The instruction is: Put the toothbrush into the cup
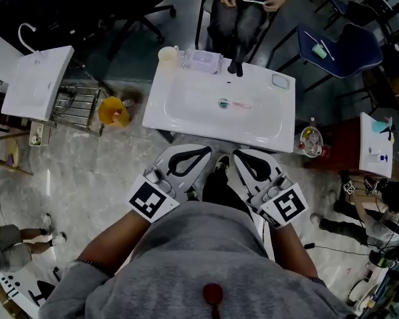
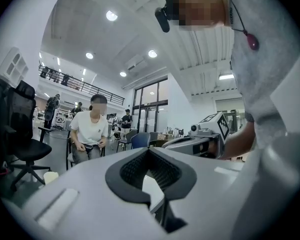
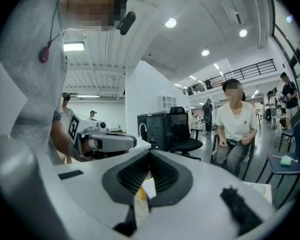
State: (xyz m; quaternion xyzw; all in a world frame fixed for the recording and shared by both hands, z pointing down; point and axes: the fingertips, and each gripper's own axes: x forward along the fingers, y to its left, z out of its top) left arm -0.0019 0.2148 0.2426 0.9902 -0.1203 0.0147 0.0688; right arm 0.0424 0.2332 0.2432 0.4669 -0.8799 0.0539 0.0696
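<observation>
We hold both grippers low at the sink's near edge, L gripper & R gripper with fingers pinched together, empty. Toothbrush lies in the basin just right of the drain, long axis parallel to that edge, ahead of R; cup at far-left corner
</observation>
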